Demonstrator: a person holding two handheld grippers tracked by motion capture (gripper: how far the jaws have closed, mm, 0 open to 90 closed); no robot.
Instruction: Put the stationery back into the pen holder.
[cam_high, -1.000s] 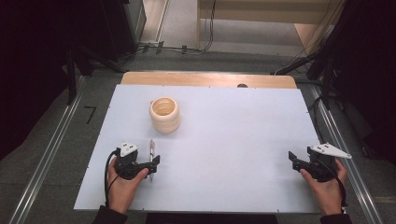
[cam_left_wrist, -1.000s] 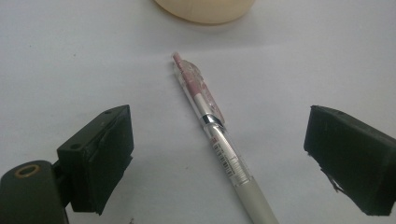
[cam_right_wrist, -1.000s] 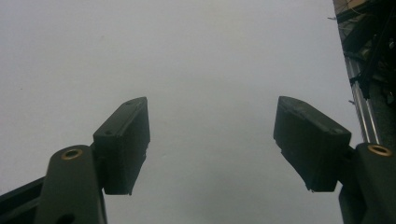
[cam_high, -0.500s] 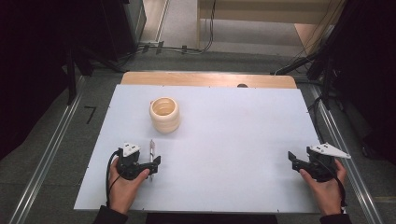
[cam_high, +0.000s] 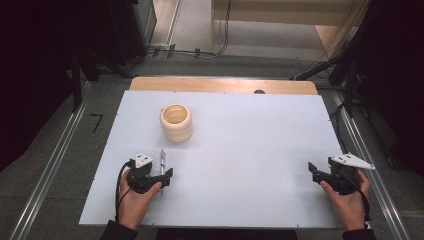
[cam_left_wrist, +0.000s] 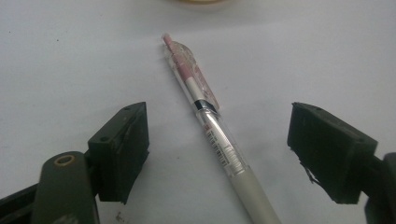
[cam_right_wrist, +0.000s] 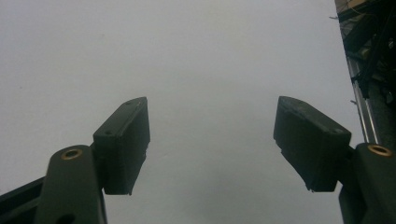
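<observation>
My left gripper (cam_left_wrist: 217, 154) straddles the pen (cam_left_wrist: 212, 128), jaws just closing, not yet touching. Light, stiff, slippery barrel; I'd pinch mid-barrel. Right gripper (cam_right_wrist: 212, 144) gapes, nothing between.

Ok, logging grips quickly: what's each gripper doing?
Left gripper: open, jaws just closing around the pen, not touching.
Right gripper: open, empty.

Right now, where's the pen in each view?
High view: the pen lies at lower left, just ahead of the left claw.
Left gripper view: centre, lying between the open jaws, untouched.
Right gripper view: not in it.
Shared landmark: the white table, and the beige cup beyond the pen.
</observation>
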